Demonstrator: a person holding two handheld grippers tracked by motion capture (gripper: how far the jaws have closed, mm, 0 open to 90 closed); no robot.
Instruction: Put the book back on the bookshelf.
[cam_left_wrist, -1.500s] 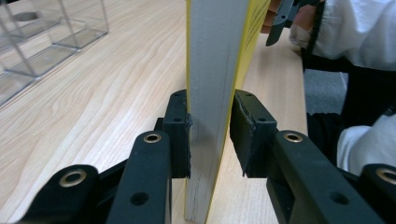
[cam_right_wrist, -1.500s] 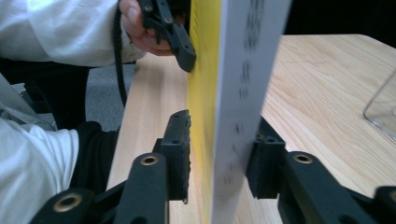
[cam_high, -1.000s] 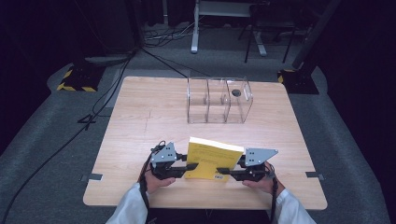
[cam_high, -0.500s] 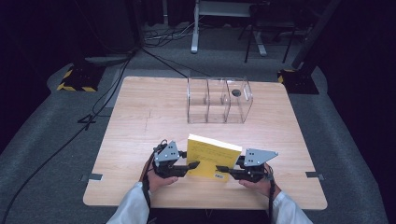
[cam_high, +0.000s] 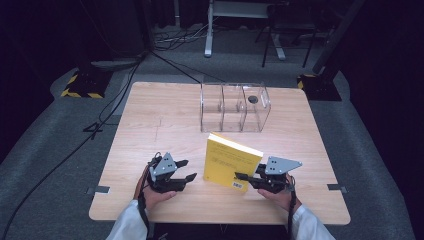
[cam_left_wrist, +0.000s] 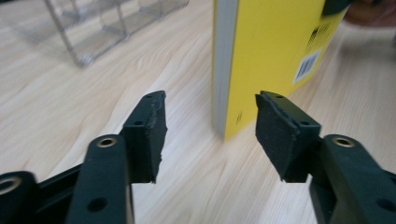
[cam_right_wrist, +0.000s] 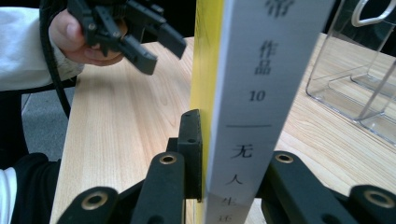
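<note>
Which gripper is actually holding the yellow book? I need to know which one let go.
The right gripper: its jaws clamp the yellow book. The left gripper stands open, clear of it.

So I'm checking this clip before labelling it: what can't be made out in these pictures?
- Yellow book: right gripper view, the spine's top and bottom characters run off the frame.
- Same book: left gripper view, barcode digits too blurred to read.
- Clear organizer: high view, the dark round spot inside is too small to identify.
- Right tool: right gripper view, the book hides its far pad.
</note>
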